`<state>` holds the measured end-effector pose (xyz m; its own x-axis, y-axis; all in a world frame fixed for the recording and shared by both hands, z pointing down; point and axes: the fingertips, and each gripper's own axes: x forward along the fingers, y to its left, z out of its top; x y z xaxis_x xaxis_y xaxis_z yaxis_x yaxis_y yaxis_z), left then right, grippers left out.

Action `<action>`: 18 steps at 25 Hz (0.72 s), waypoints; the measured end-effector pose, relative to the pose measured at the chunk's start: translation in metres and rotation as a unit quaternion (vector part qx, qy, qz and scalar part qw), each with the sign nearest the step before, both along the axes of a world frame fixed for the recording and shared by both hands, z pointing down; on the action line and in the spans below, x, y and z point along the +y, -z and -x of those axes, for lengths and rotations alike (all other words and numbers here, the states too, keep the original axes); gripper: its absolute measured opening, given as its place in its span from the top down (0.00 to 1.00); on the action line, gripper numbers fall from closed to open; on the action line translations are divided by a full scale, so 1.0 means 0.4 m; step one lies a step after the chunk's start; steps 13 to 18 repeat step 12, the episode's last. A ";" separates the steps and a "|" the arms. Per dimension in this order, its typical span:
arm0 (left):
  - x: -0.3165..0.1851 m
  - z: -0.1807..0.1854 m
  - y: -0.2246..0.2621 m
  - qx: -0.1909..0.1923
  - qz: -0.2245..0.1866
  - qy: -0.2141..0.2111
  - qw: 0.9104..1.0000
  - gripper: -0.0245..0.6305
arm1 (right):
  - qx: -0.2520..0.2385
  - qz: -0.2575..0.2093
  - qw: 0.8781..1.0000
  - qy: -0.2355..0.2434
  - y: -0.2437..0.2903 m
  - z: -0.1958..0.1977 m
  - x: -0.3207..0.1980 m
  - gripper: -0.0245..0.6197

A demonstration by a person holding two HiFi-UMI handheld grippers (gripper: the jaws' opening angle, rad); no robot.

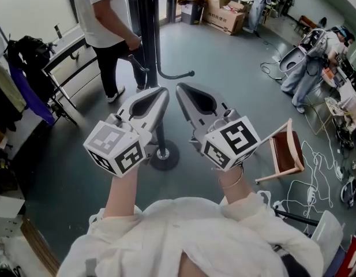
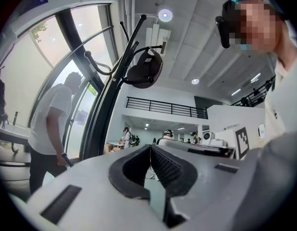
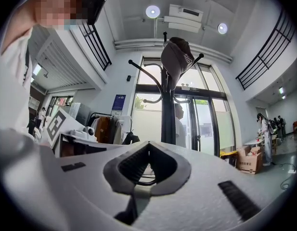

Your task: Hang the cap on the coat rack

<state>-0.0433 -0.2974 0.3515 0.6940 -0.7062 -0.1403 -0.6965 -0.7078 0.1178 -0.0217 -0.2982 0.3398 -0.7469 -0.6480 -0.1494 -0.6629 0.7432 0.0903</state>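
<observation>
the cap (image 3: 177,57) hangs on a hook at the top of the coat rack (image 3: 168,114). our left gripper (image 2: 150,148) and right gripper (image 3: 148,146) are both closed, with nothing in them. we think the job is done and nothing is left to do.

Cloth cap (image 3: 177,57), metal coat rack (image 3: 167,117), wooden chair (image 1: 285,152)

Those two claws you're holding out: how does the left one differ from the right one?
In the head view the left claw overlaps the black coat rack's pole; the right claw sits clear to its right. The left claw's marker cube looks washed-out grey, the right claw's marker cube crisp black and white. Both claws are shut, empty, and point toward the rack, where the cap already hangs.
</observation>
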 end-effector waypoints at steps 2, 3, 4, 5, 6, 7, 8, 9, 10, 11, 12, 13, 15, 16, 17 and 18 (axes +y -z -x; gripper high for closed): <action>0.000 -0.002 -0.003 -0.001 0.002 -0.001 1.000 0.94 | -0.001 0.002 1.000 0.000 -0.001 -0.003 -0.004 0.96; 0.000 -0.003 -0.005 -0.001 0.003 -0.002 1.000 0.94 | -0.001 0.003 1.000 0.000 -0.002 -0.004 -0.005 0.96; 0.000 -0.003 -0.007 -0.001 0.004 -0.002 1.000 0.94 | -0.001 0.004 1.000 0.000 -0.002 -0.005 -0.006 0.96; 0.000 -0.003 -0.008 -0.001 0.004 -0.002 1.000 0.94 | 0.000 0.004 1.000 0.000 -0.003 -0.005 -0.007 0.96; 0.000 -0.003 -0.008 0.000 0.005 -0.002 1.000 0.94 | 0.000 0.004 1.000 0.001 -0.002 -0.004 -0.007 0.96; 0.000 -0.003 -0.007 0.000 0.005 -0.002 1.000 0.94 | 0.001 0.004 1.000 0.002 -0.001 -0.004 -0.006 0.96; -0.001 -0.003 -0.006 0.001 0.004 -0.002 1.000 0.94 | 0.002 0.005 1.000 0.004 0.000 -0.003 -0.005 0.96; -0.001 -0.003 -0.005 0.002 0.004 -0.001 1.000 0.94 | 0.003 0.006 1.000 0.005 0.002 -0.002 -0.004 0.96; -0.001 -0.003 -0.004 0.003 0.004 -0.001 1.000 0.94 | 0.003 0.007 1.000 0.006 0.003 -0.002 -0.003 0.96; -0.001 -0.003 -0.004 0.004 0.004 -0.001 1.000 0.94 | 0.002 0.008 1.000 0.006 0.004 -0.002 -0.001 0.96; -0.001 -0.004 -0.003 0.005 0.005 -0.001 1.000 0.94 | 0.002 0.009 1.000 0.007 0.004 -0.003 0.000 0.96; -0.001 -0.004 -0.003 0.005 0.005 -0.001 1.000 0.94 | 0.002 0.009 1.000 0.007 0.004 -0.003 0.000 0.96; -0.001 -0.004 -0.003 0.005 0.005 -0.001 1.000 0.94 | 0.002 0.009 1.000 0.007 0.004 -0.003 0.000 0.96; -0.001 -0.004 -0.003 0.005 0.005 -0.001 1.000 0.94 | 0.002 0.009 1.000 0.007 0.004 -0.003 0.000 0.96; -0.001 -0.004 -0.003 0.005 0.005 -0.001 1.000 0.94 | 0.002 0.009 1.000 0.007 0.004 -0.003 0.000 0.96; -0.001 -0.004 -0.003 0.005 0.005 -0.001 1.000 0.94 | 0.002 0.009 1.000 0.007 0.004 -0.003 0.000 0.96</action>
